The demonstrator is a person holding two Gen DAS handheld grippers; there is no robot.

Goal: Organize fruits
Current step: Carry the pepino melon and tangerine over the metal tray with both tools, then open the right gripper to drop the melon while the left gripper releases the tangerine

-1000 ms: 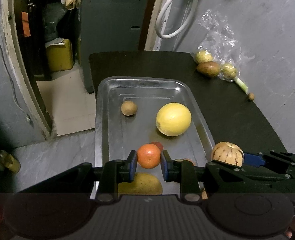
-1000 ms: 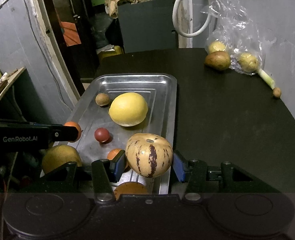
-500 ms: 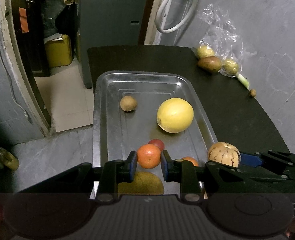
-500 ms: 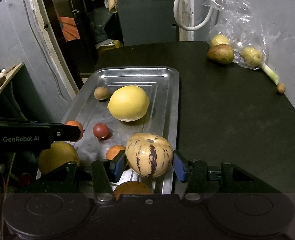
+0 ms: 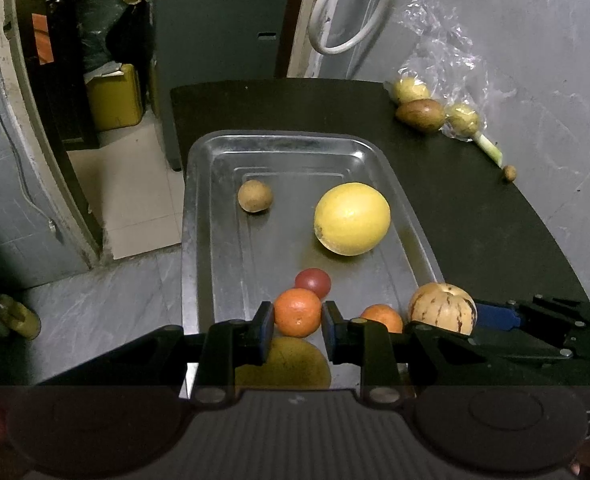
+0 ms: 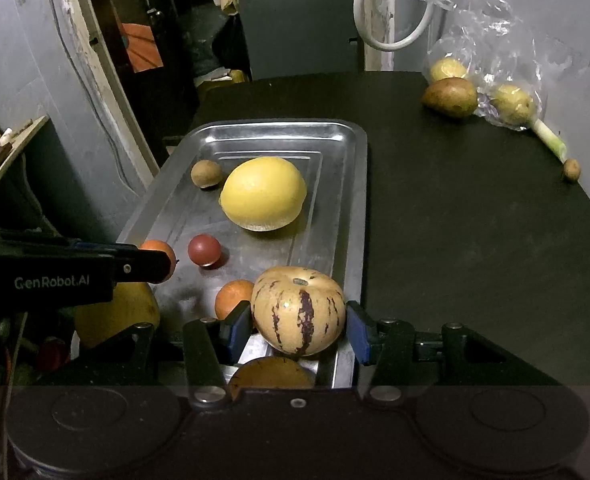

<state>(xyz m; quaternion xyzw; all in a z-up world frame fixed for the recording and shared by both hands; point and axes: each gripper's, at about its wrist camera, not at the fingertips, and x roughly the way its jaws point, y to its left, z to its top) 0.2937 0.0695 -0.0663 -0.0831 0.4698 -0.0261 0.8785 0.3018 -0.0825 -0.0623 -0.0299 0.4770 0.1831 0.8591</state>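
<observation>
Dark table (image 6: 475,240) carries a steel tray (image 5: 197,216), above whose near end the left tongs (image 5: 298,322) clench a firm, smooth orange (image 5: 297,313) across its middle, while the right tongs (image 6: 299,330) grip a soft-skinned, bruisable striped melon (image 6: 298,314).
</observation>
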